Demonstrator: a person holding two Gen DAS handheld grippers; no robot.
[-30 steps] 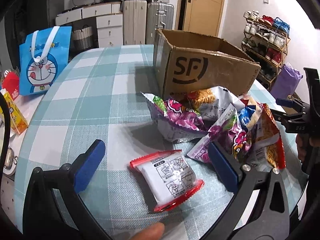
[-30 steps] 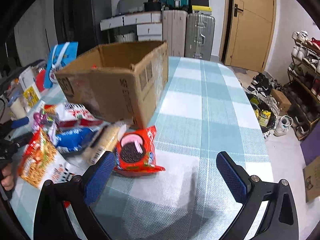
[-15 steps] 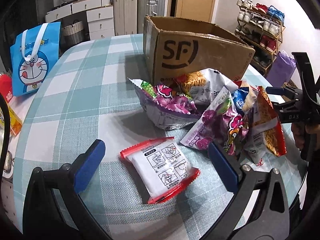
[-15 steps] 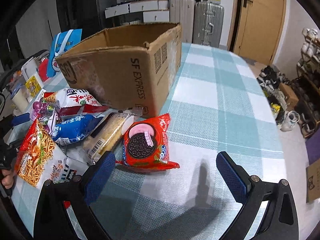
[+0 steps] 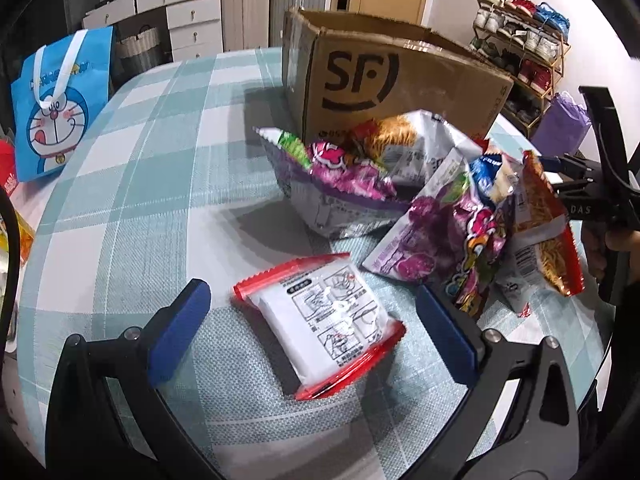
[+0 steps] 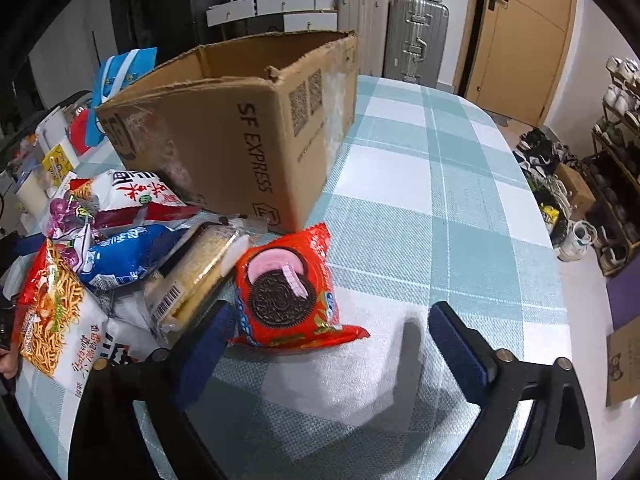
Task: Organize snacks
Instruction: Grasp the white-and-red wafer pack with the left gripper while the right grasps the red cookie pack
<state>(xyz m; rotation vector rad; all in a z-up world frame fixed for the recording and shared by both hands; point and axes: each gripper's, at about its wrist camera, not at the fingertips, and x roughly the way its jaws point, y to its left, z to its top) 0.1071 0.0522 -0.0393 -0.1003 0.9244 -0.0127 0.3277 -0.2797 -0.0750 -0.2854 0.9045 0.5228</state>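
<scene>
A brown SF Express cardboard box [image 5: 384, 76] stands open on the checked tablecloth; it also shows in the right wrist view [image 6: 248, 128]. A pile of snack bags [image 5: 440, 200] lies in front of it. A red-edged white packet [image 5: 324, 316] lies between the fingers of my open left gripper [image 5: 316, 336], which hovers low over it. In the right wrist view a red Oreo packet [image 6: 284, 292] lies just ahead of my open, empty right gripper [image 6: 332, 344], with a cracker sleeve [image 6: 196, 280], a blue bag [image 6: 128, 256] and a noodle bag [image 6: 52, 312] to its left.
A blue Doraemon tote [image 5: 60, 104] stands at the table's left edge. Suitcases [image 6: 412, 40] and drawers [image 5: 192, 20] stand behind the table, a shoe rack [image 5: 520, 40] to the right. Bare tablecloth [image 6: 440, 184] stretches right of the box.
Both grippers have moved forward and lower toward the snacks. The white packet now sits between the left fingers, and the Oreo packet is nearer the right ones. Both stay open.
</scene>
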